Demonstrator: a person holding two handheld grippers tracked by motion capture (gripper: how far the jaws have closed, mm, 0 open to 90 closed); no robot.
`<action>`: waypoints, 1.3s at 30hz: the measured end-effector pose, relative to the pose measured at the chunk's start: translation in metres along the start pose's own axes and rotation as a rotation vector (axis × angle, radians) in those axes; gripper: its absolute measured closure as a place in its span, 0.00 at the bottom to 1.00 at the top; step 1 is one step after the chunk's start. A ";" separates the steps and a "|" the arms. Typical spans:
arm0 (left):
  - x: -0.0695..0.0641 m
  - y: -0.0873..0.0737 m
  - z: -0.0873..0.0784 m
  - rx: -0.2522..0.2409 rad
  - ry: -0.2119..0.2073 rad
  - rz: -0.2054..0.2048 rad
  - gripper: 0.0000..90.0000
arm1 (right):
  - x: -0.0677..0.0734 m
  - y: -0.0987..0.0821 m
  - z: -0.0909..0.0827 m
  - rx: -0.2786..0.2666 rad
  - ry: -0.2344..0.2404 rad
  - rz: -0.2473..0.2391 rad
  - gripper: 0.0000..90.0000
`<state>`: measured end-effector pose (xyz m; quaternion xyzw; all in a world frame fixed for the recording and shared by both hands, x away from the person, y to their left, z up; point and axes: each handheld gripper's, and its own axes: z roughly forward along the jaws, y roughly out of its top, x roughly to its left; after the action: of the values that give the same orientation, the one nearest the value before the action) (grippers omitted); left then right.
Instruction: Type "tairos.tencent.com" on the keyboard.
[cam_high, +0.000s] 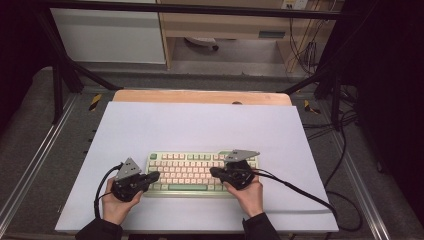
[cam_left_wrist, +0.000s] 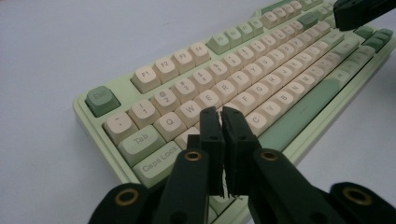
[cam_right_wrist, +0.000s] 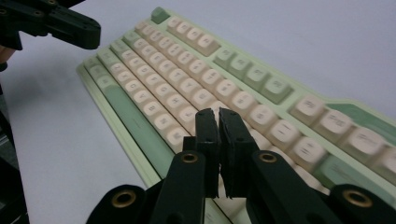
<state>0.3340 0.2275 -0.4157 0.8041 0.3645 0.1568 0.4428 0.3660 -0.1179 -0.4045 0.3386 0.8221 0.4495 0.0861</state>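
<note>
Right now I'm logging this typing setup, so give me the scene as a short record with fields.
surface: white sheet on the table
object: green and cream keyboard, lying flat
left gripper: jaws shut, nothing between them, over the keyboard's left keys
right gripper: jaws shut, nothing between them, over the keyboard's right keys
contact with keys: cannot tell

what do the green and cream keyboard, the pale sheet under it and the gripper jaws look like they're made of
Green and cream keyboard: likely moulded plastic, with smooth, softly sheened keycaps and printed legends.
Pale lavender-white sheet: probably paper or thin board, matte and flat with crisp straight edges; hard to tell which.
Left gripper and right gripper: black matte jaws, seemingly hard plastic, possibly printed, with brass-coloured rings at the pivots.
</note>
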 end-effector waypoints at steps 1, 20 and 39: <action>0.001 0.000 -0.001 0.003 -0.003 0.000 0.94 | -0.003 -0.002 -0.005 0.000 -0.003 0.011 0.94; 0.027 -0.017 -0.022 0.040 0.065 -0.001 0.29 | -0.060 -0.055 -0.076 -0.031 -0.109 0.077 0.28; 0.037 -0.039 -0.026 0.061 0.035 -0.013 0.08 | -0.076 -0.099 -0.092 -0.009 -0.104 0.121 0.01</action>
<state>0.3266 0.2832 -0.4362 0.8119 0.3821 0.1568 0.4127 0.3350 -0.2649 -0.4420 0.4101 0.7927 0.4392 0.1031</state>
